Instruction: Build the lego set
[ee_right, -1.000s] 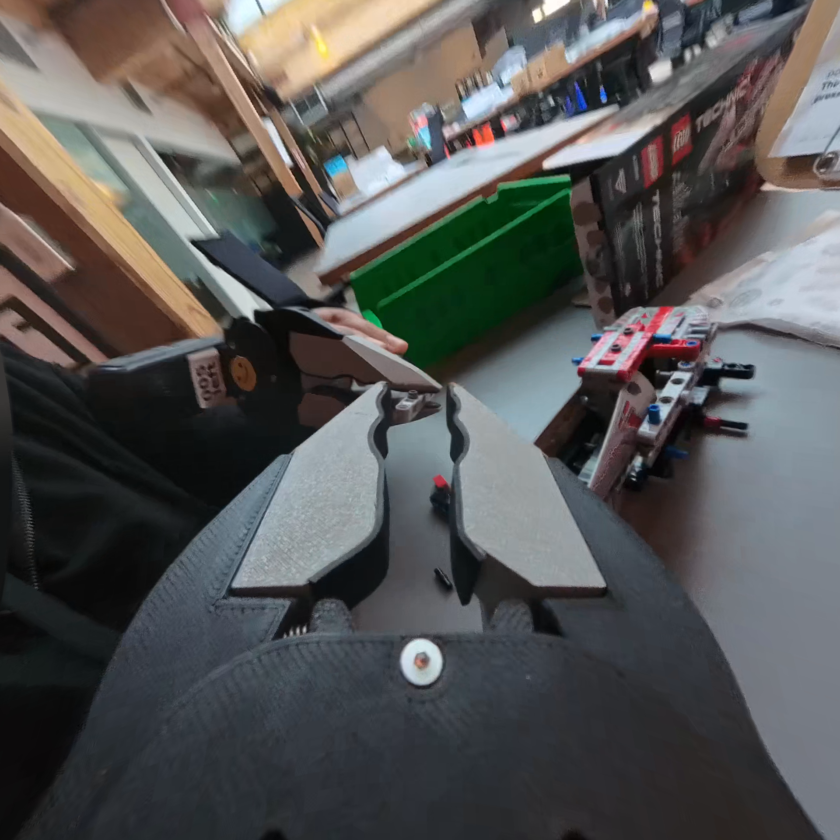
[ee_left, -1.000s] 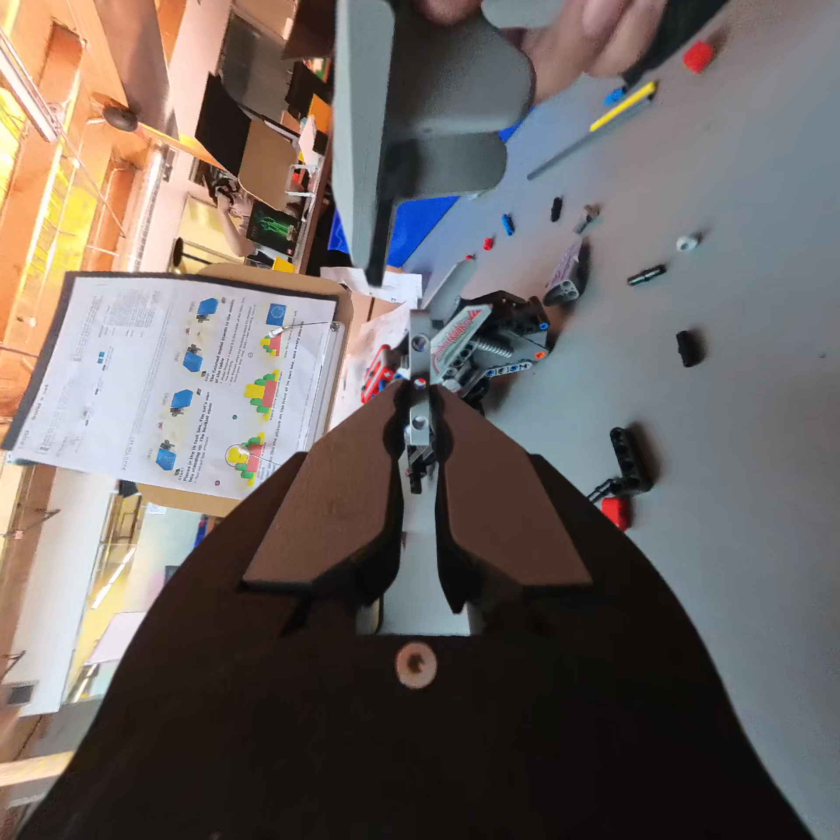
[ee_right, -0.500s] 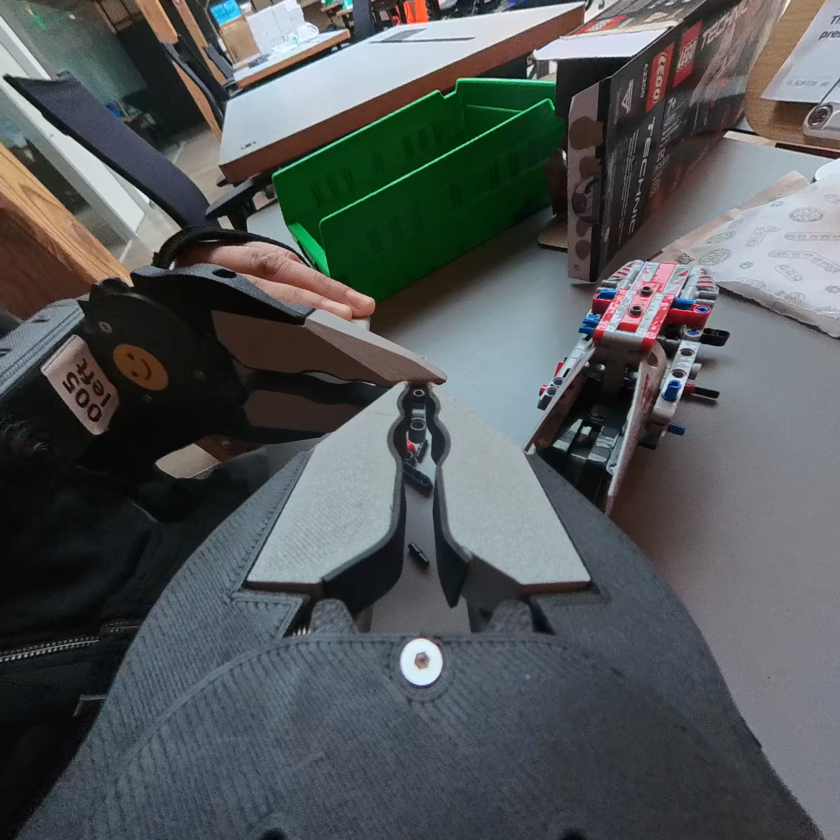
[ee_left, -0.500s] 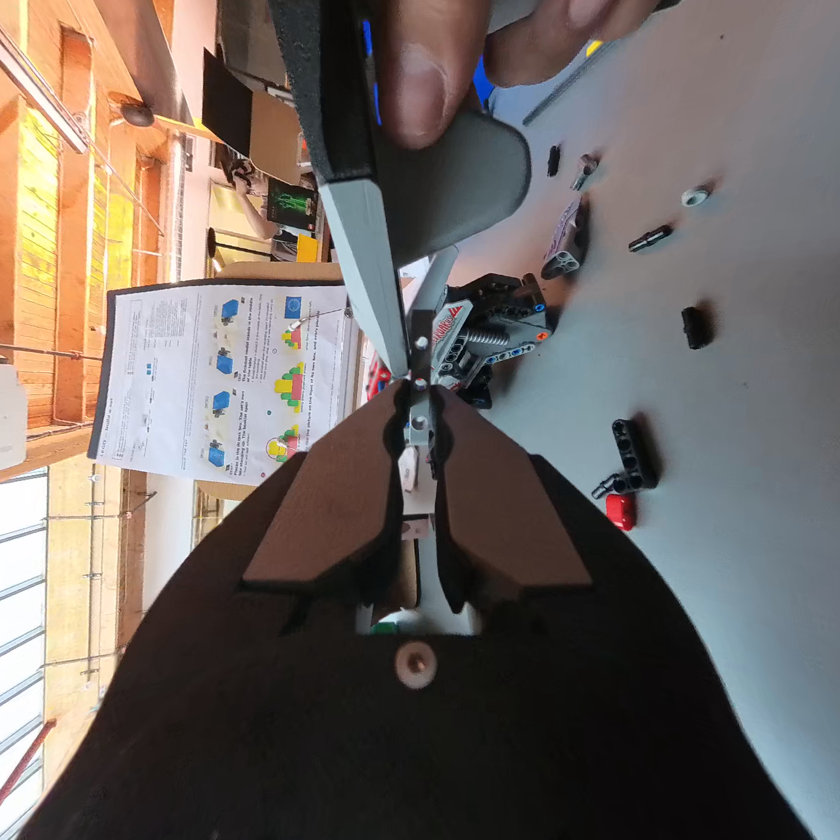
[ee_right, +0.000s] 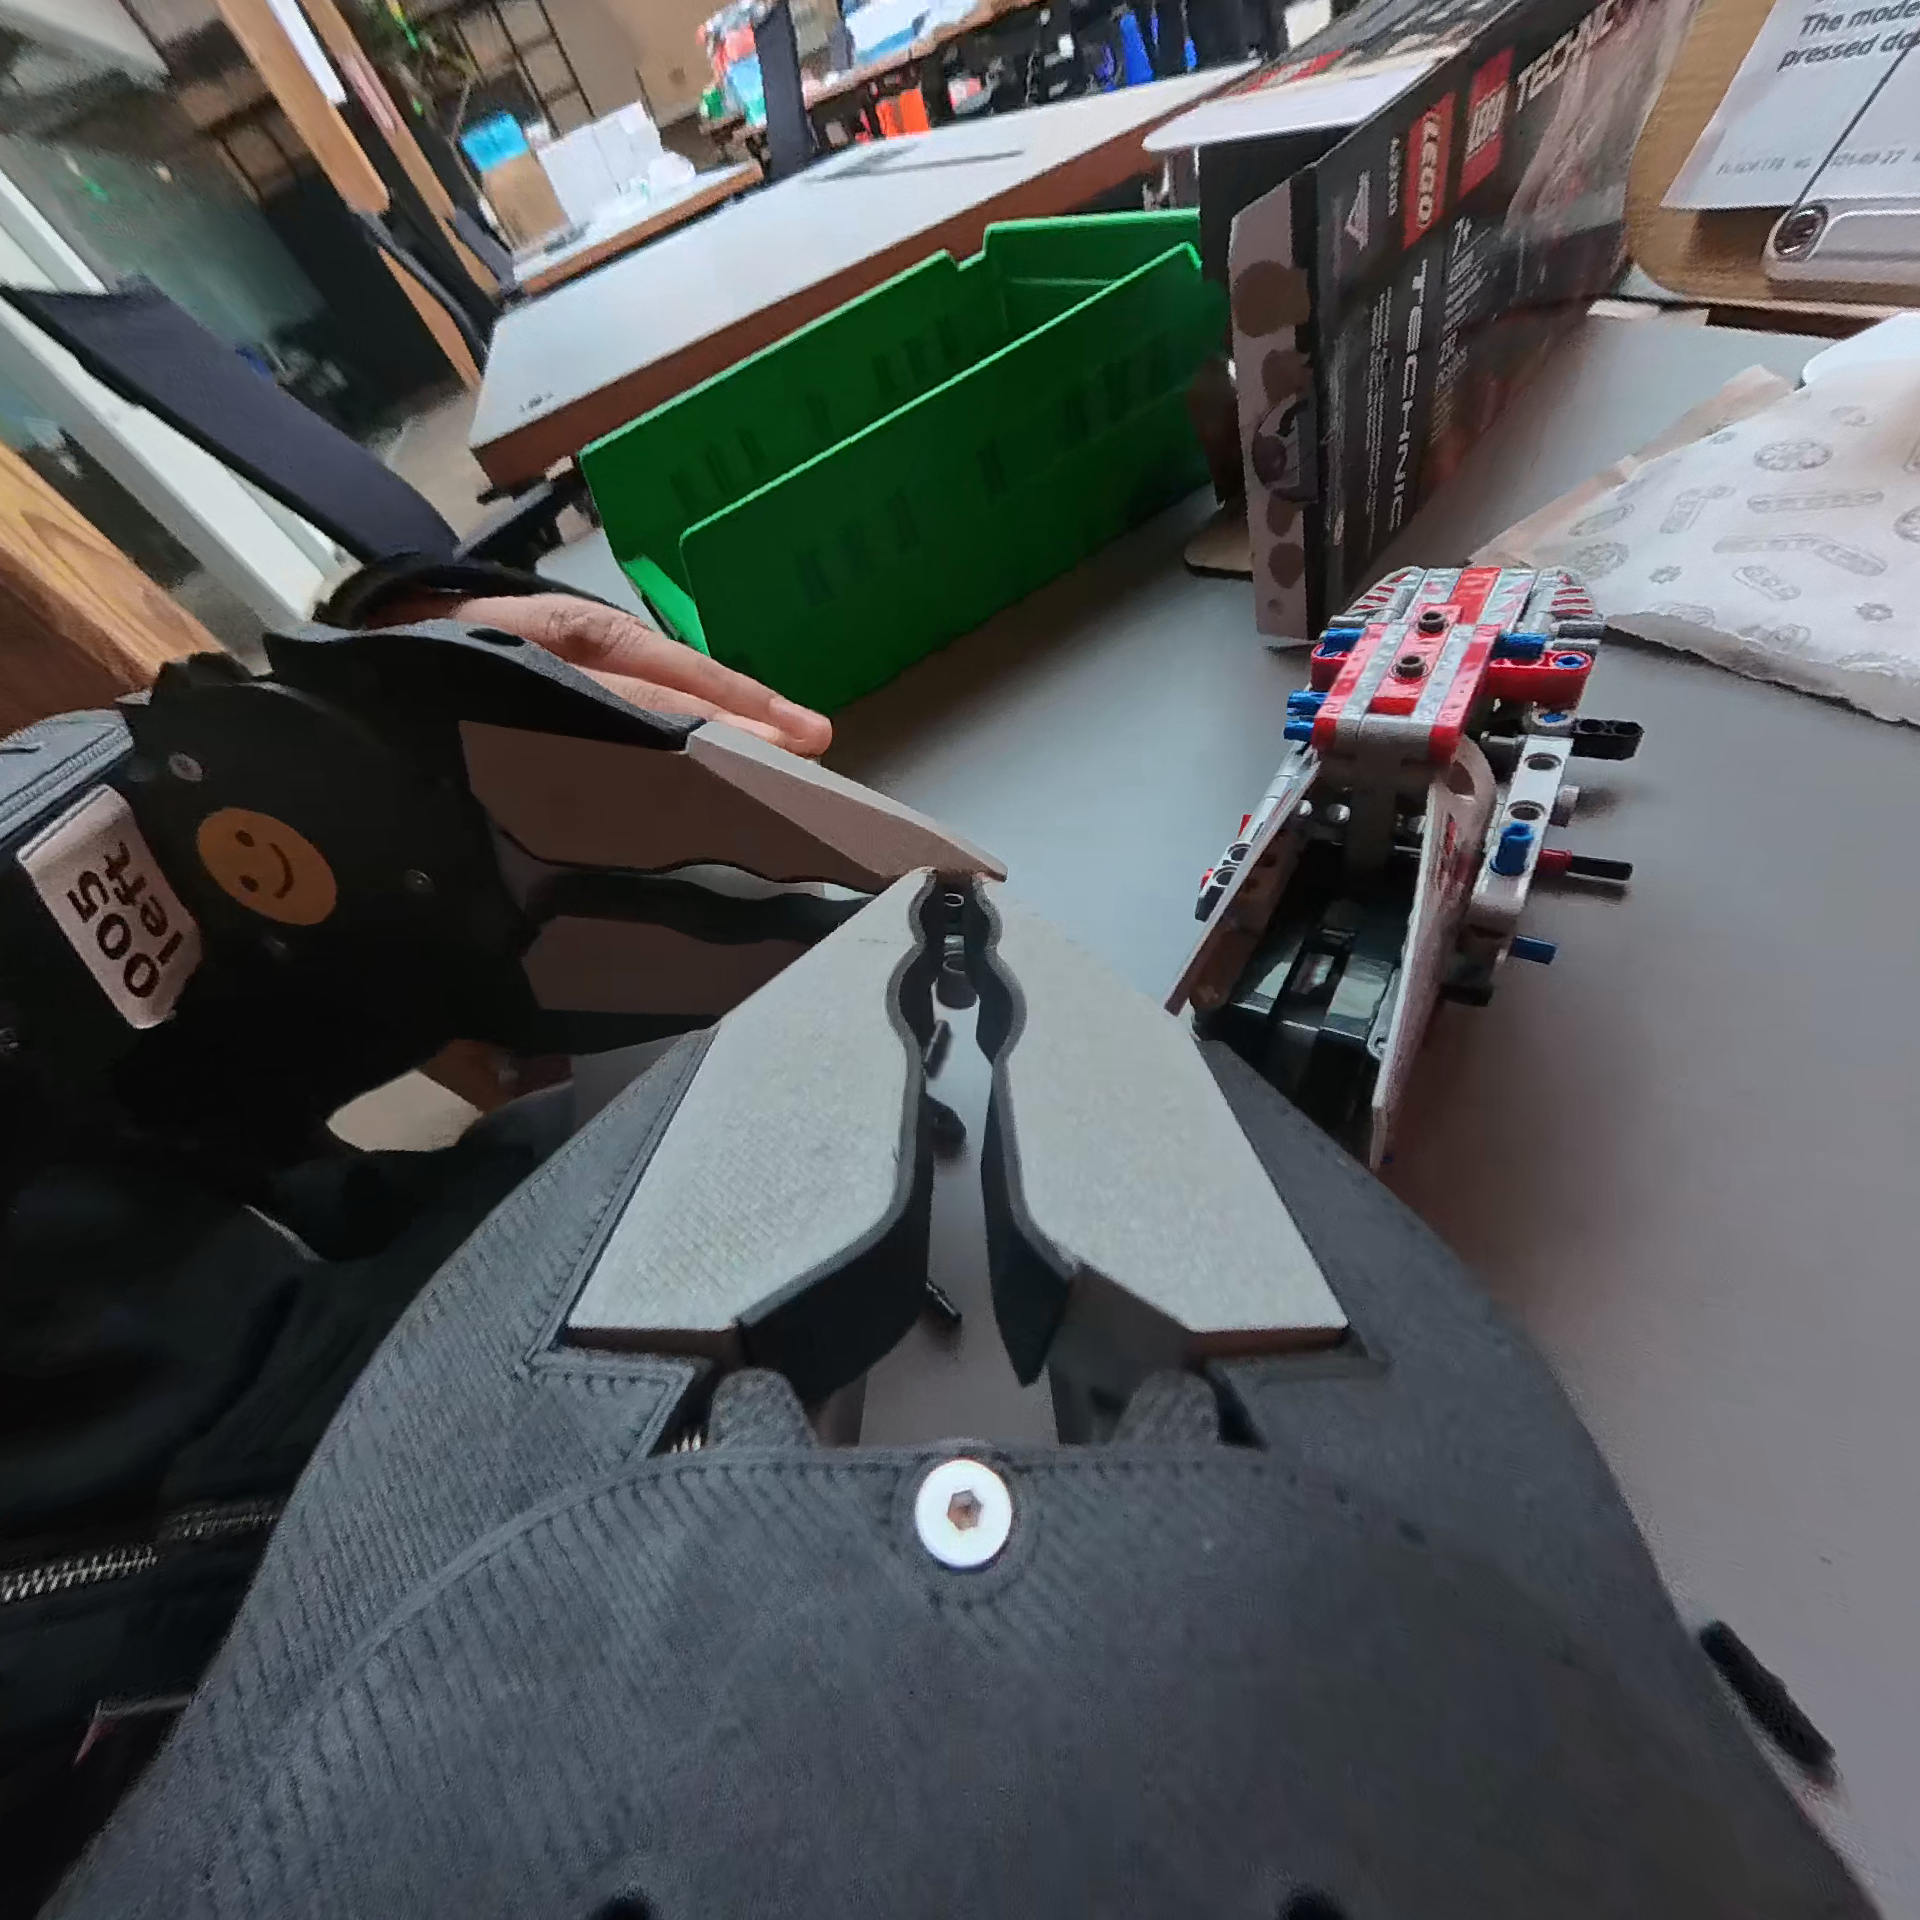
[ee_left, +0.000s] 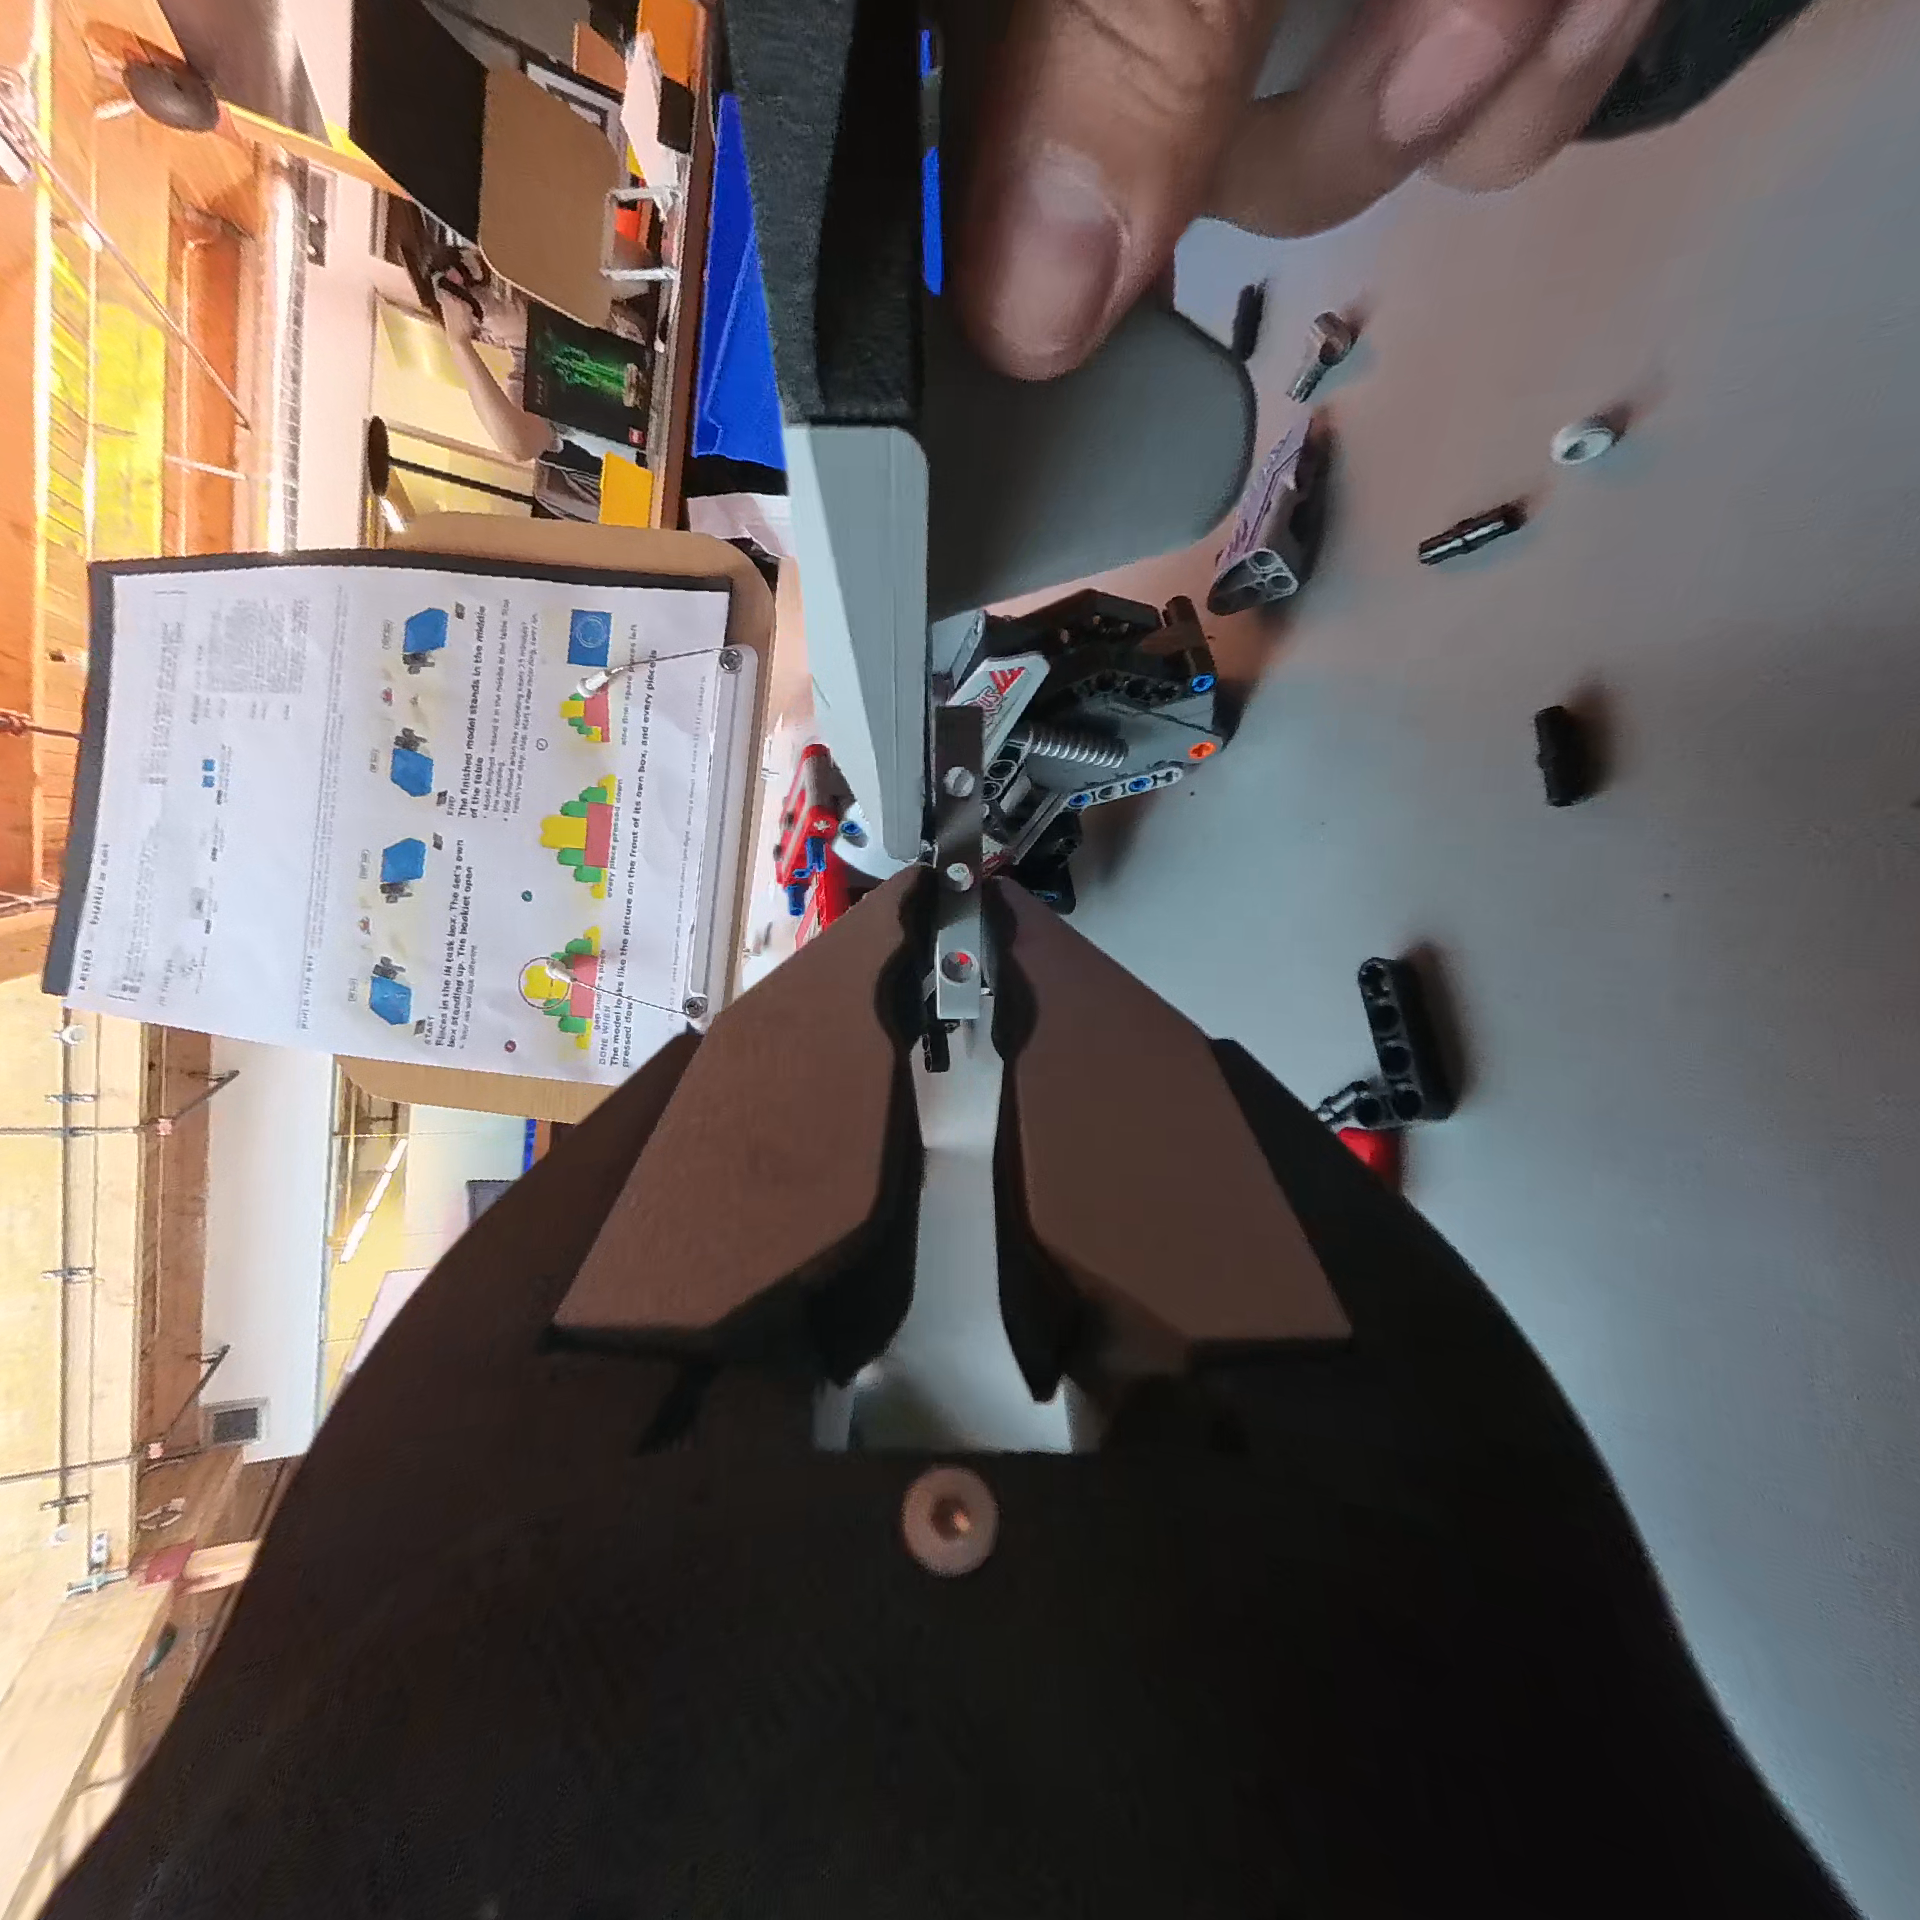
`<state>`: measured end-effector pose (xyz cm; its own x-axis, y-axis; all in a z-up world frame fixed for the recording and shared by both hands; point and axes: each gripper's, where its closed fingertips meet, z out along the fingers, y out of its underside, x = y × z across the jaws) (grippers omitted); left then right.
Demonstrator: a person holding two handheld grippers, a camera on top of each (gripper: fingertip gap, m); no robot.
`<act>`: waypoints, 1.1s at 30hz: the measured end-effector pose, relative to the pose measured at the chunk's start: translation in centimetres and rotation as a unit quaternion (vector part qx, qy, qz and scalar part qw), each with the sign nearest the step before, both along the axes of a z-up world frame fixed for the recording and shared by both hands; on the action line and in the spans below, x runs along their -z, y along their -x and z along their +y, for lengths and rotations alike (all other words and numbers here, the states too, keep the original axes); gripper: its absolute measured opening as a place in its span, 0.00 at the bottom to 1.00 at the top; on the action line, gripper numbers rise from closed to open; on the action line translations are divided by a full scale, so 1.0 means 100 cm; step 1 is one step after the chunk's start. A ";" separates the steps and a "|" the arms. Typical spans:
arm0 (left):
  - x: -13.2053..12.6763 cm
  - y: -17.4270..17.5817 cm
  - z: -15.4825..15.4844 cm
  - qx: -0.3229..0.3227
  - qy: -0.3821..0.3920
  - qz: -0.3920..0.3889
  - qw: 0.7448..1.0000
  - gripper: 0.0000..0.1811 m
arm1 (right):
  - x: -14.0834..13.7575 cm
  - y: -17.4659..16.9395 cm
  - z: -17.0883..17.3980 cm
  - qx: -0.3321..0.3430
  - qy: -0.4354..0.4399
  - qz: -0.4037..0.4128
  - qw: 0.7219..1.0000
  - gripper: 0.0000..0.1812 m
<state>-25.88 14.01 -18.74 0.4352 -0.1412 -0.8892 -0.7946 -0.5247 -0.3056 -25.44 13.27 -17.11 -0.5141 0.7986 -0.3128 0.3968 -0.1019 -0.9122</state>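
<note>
- Pinching a grey beam [ee_left: 958, 940] between its fingertips, the left gripper [ee_left: 951, 935] holds the piece upright off the counter [ee_left: 1662, 1351], seemingly so its pin holes face the other tool.
- The right gripper [ee_right: 951, 940] is pressed together on a small black connector [ee_right: 954, 951], tip to tip with the left gripper; I judge the two parts are being mated in mid-air.
- One part-built model [ee_right: 1413, 831], red, grey and black, rests on the counter just beside the grippers, awaiting the sub-assembly.
- Loose parts well apart on the counter: about six in the left wrist view, including one black beam [ee_left: 1397, 1039].
- One green bin [ee_right: 894, 457] and one set box [ee_right: 1382, 312] stand behind.
</note>
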 end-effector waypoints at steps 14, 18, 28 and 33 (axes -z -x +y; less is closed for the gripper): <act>0.007 -0.004 0.001 0.013 0.013 -0.014 1.000 0.03 | -0.002 -0.006 0.007 -0.031 0.001 -0.044 0.999 0.07; 0.012 -0.009 0.003 0.018 0.023 0.007 1.000 0.03 | 0.009 -0.010 0.000 -0.040 -0.057 -0.054 0.996 0.00; 0.012 -0.008 0.002 0.019 0.026 0.013 0.999 0.03 | 0.013 -0.012 0.000 -0.051 -0.053 -0.070 0.995 0.01; 0.013 -0.008 0.001 0.019 0.029 0.015 0.999 0.03 | 0.016 -0.014 0.001 -0.058 -0.059 -0.079 0.993 0.02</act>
